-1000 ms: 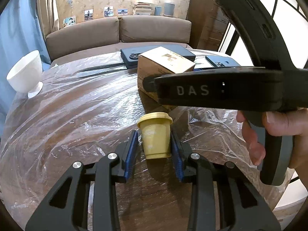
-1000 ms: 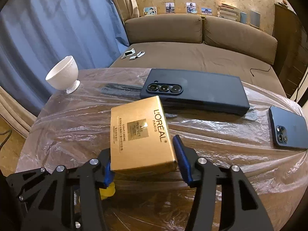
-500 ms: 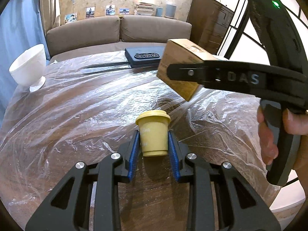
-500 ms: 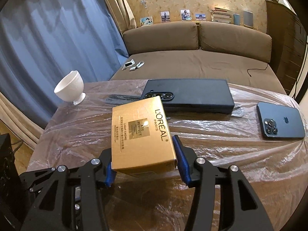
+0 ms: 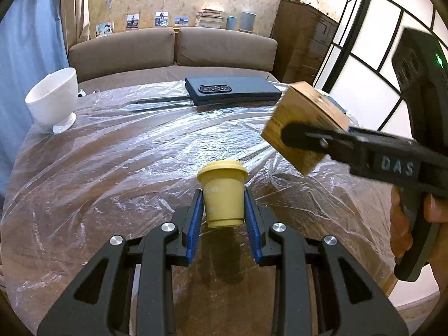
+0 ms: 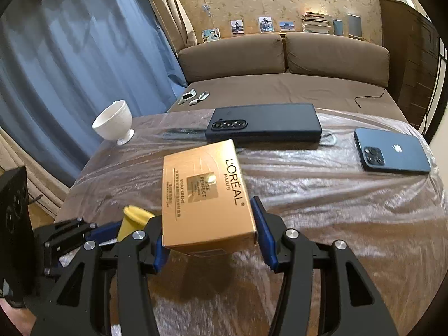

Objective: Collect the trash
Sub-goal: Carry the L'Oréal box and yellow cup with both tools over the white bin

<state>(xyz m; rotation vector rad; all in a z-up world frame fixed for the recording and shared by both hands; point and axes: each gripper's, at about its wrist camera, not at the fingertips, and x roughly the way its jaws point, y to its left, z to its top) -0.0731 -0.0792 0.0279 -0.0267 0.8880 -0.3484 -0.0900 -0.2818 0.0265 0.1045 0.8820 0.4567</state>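
My left gripper is shut on a small yellow cup with a lid and holds it upright just above the plastic-covered table. My right gripper is shut on a gold L'Oreal carton and holds it above the table. In the left wrist view the carton hangs at the right, clamped by the right gripper. In the right wrist view the yellow cup shows partly at the lower left, in the left gripper.
A white footed bowl stands at the table's far left. A dark folding phone lies at the far side, with a blue iPhone to its right. A brown sofa stands behind the table.
Both grippers have risen and pulled back. The left closed on the yellow cup and lifted it. The right carried the carton up and to the right.
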